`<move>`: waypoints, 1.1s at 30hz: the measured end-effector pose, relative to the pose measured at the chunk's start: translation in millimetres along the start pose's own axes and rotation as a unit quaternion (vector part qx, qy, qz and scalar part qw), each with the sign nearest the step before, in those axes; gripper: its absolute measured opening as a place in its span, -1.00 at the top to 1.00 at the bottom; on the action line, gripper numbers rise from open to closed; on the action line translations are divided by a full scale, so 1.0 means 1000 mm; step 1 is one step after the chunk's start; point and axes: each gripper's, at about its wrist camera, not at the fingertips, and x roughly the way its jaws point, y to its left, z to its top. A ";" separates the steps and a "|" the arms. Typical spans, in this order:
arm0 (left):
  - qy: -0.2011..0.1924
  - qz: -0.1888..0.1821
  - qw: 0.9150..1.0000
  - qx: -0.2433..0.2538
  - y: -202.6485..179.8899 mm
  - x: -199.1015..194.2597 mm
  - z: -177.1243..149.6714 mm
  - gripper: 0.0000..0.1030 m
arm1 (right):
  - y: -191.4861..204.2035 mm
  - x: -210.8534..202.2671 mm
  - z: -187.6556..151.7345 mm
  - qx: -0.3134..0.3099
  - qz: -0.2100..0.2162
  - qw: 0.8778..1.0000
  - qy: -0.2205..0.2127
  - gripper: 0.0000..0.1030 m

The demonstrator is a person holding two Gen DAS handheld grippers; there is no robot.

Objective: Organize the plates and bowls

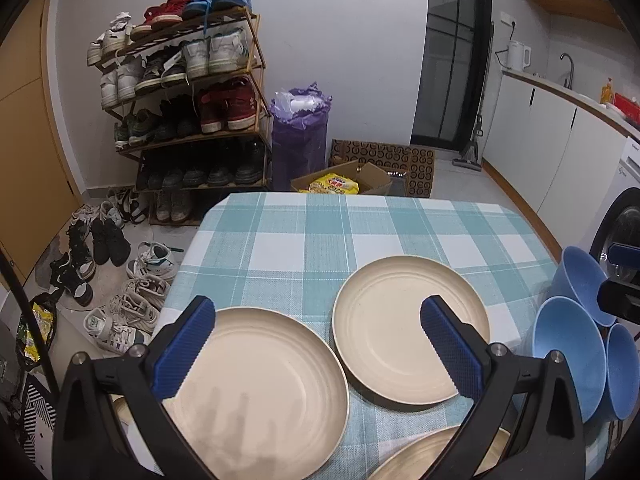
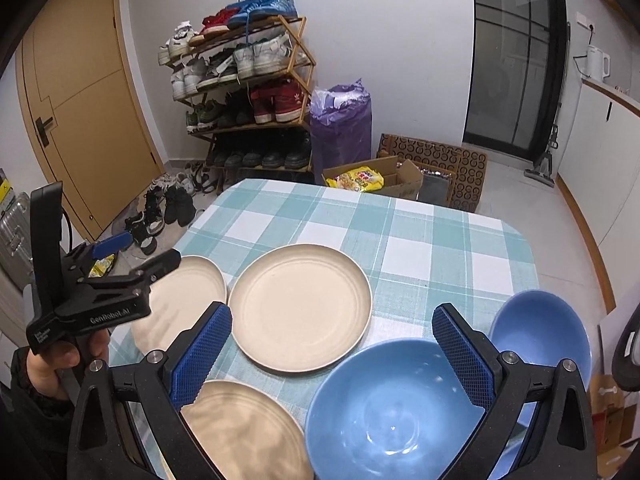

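Observation:
Three cream plates lie apart on the checked tablecloth (image 1: 280, 240): one at the left (image 1: 260, 392), one in the middle (image 1: 408, 328), and one at the near edge (image 1: 420, 456). Three blue bowls sit at the right: a far one (image 1: 584, 280), a middle one (image 1: 568, 356) and a near one (image 1: 622, 372). My left gripper (image 1: 318, 350) hangs open above the left and middle plates, holding nothing. My right gripper (image 2: 332, 358) is open and empty above the large blue bowl (image 2: 392, 412) and the near plate (image 2: 244, 432). In the right wrist view, a hand (image 2: 60, 360) holds the left gripper (image 2: 144, 250) over the left plate (image 2: 188, 300).
A shoe rack (image 1: 188, 100) stands beyond the table, with loose shoes (image 1: 120, 280) on the floor to the left. A purple bin (image 1: 300, 140) and an open cardboard box (image 1: 344, 182) sit behind the far edge. A washing machine (image 1: 624, 232) and counter are at the right.

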 end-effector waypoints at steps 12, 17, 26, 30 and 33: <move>0.051 -0.010 0.999 0.007 0.000 0.045 0.000 -0.84 | -0.012 0.073 0.010 0.021 0.008 0.998 0.067 -0.98; 0.072 -0.014 0.997 0.002 0.002 0.063 -0.002 -0.76 | -0.015 0.102 0.012 0.031 0.007 0.994 0.102 -0.94; 0.096 -0.008 0.995 0.019 -0.004 0.088 -0.002 -0.76 | -0.021 0.146 0.011 0.037 -0.005 0.987 0.157 -0.87; 0.110 -0.008 0.994 0.023 -0.004 0.101 -0.004 -0.73 | -0.025 0.160 0.010 0.046 -0.004 0.983 0.178 -0.73; 0.120 -0.009 0.992 0.030 -0.006 0.109 -0.007 -0.67 | -0.026 0.169 0.009 0.045 -0.005 0.981 0.191 -0.66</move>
